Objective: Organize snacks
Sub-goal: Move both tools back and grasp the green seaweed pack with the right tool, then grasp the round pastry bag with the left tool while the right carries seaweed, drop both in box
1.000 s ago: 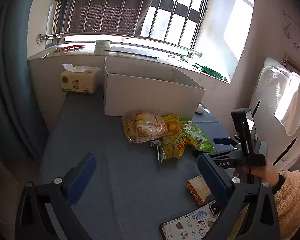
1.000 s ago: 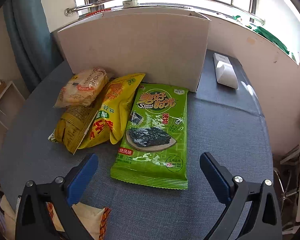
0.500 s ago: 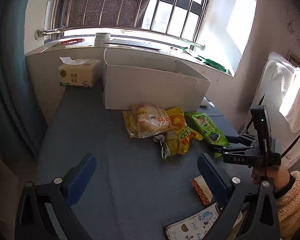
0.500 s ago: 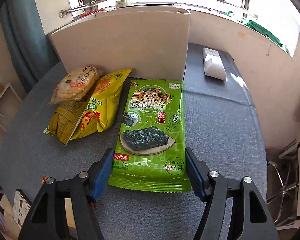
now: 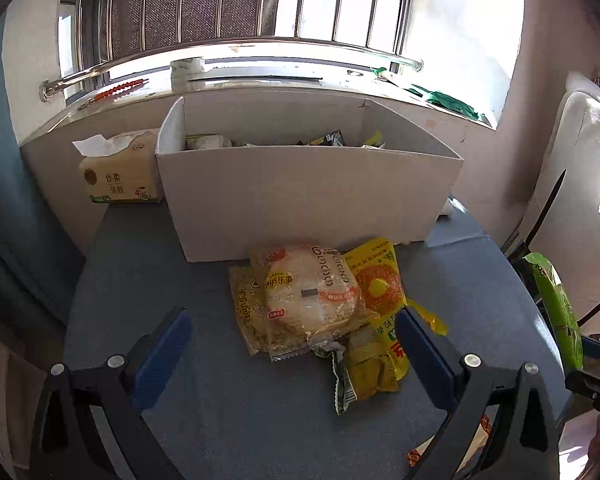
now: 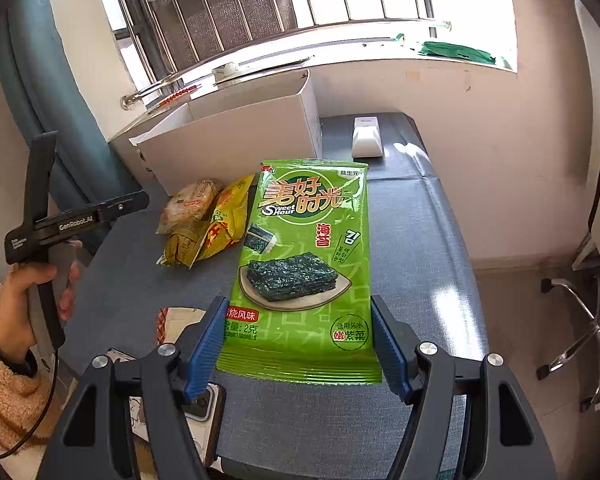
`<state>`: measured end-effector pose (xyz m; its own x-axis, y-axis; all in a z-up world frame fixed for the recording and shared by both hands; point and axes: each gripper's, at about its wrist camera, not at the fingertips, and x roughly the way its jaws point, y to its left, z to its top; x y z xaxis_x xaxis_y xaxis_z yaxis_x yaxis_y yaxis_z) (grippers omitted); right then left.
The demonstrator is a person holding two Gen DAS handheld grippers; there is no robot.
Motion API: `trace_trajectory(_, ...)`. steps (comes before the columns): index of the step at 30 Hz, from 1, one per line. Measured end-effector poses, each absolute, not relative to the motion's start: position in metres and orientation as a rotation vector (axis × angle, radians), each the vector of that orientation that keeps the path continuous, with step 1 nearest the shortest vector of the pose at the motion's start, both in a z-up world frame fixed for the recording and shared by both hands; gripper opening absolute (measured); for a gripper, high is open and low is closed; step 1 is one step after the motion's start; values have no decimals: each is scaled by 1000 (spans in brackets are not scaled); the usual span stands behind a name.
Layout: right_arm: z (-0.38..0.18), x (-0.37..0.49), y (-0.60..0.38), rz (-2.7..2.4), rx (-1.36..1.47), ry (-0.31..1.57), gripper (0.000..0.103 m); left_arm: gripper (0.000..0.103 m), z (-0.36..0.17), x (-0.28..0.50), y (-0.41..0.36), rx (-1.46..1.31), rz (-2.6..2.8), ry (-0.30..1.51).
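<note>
Green seaweed packet clamped between right gripper fingers, above grey table.

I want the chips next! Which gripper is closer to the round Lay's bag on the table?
Left. The left gripper hovers open right over the Lay's bag. The right gripper is off to the side, its jaws shut on the green seaweed packet, lifted off the table.
</note>
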<state>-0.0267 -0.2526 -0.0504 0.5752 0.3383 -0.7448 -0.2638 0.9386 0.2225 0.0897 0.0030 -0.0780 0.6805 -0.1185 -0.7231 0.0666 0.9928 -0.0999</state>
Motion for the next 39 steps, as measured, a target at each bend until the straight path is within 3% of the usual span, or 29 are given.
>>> trace_trajectory(11,-53,-34,-252,375,91,901,73,101,-123,153,-29,65,-50,953)
trace_trajectory(13,-54,-34,-250,386,87,905,73,81,-126,154,-30,54,-95,952)
trace_trajectory(15,-55,-35,-246,391,76,908,73,80,-124,151,-29,40,-110,940)
trace_trajectory(28,-25,6,-216,501,97,831,73,78,-43,81,19,-88,-189,709)
trace_trajectory(39,24,168,-138,540,96,798,73,78,30,169,62,-152,-184,603)
